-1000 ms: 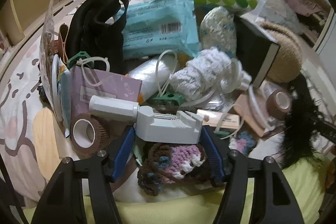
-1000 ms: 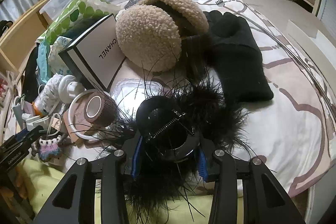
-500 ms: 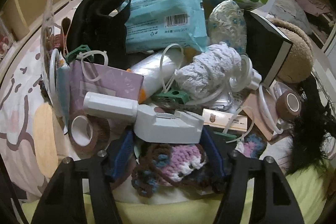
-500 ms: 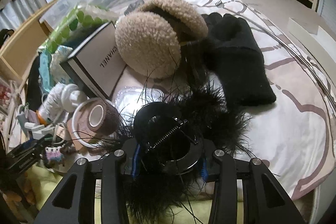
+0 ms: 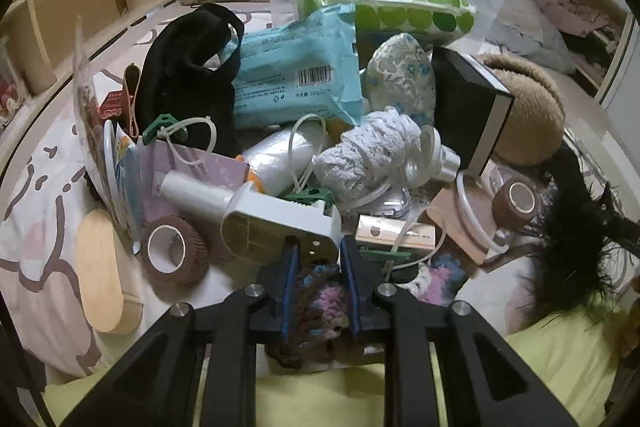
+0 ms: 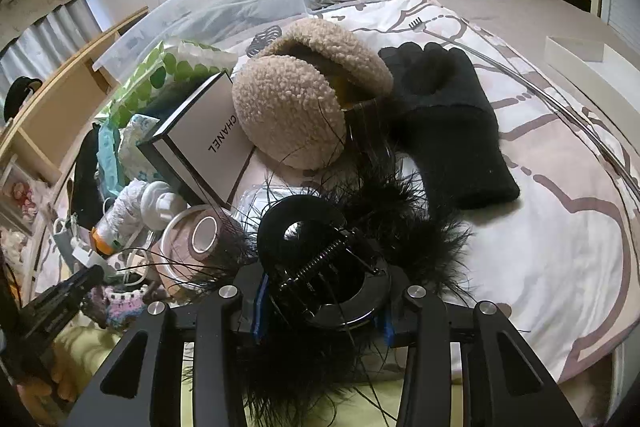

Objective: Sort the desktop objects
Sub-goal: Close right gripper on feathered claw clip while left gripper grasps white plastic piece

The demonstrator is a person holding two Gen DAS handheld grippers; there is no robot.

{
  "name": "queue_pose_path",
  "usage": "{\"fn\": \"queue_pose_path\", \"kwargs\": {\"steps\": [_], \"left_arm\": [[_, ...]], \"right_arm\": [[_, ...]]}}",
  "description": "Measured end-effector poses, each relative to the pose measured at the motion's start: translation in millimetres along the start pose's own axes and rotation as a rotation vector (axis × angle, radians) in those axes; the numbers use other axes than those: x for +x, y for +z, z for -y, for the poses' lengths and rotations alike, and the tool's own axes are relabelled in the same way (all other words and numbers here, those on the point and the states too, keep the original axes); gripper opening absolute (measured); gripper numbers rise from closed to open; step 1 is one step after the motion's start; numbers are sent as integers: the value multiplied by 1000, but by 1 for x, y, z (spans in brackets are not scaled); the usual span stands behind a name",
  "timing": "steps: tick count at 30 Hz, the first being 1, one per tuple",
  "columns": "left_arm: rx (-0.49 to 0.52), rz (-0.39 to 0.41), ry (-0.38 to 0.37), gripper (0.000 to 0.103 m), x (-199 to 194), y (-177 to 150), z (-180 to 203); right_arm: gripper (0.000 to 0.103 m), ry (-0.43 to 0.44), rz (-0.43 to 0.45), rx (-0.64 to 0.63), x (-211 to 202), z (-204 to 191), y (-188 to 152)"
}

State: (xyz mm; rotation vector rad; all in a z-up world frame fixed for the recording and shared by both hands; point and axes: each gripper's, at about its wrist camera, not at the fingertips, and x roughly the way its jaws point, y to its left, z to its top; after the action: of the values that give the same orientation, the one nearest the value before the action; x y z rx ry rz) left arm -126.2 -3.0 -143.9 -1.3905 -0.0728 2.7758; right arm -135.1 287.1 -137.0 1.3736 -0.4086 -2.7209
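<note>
Two claws over a cluttered bed. Left claw (image 5: 318, 259) has just been closing; it now pinches the white device (image 5: 280, 227), crochet piece (image 5: 320, 301) beneath. Brown tape roll (image 5: 174, 255) sits just left, wipes pack (image 5: 296, 83) behind. Right claw (image 6: 320, 315) grips the black feathered hair clip (image 6: 320, 259); fleece earmuffs (image 6: 292, 115), black glove (image 6: 448, 119) and Chanel box (image 6: 204, 143) lie beyond.

The left gripper (image 5: 318, 261) is showing two black plastic arms with triangular cut-outs, each carrying two round silver screws, and blue ribbed pads are lining the inner faces of its fingers (image 5: 289, 279). The right gripper (image 6: 320, 307) is showing the same black arms, silver screws and blue pads. Below the right gripper, yellow-green clothing is showing.
</note>
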Motion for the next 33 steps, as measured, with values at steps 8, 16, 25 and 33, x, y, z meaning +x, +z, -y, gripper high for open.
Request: {"fn": "queue_pose_path", "kwargs": {"steps": [8,16,25,33], "left_arm": [[-75,13,-6,83,-6,1,-22],[-49,12,10,83,0,18,-27],[124,-26,128,87,13,22,-2],[189,2,192,64,13,17,6]], "right_arm": [[42,8,-10,4,2,0,-2],[42,24,-22,12,3,2,-2],[42,45,-32,21,5,3,-2],[42,55,-29,21,4,3,-2]]}}
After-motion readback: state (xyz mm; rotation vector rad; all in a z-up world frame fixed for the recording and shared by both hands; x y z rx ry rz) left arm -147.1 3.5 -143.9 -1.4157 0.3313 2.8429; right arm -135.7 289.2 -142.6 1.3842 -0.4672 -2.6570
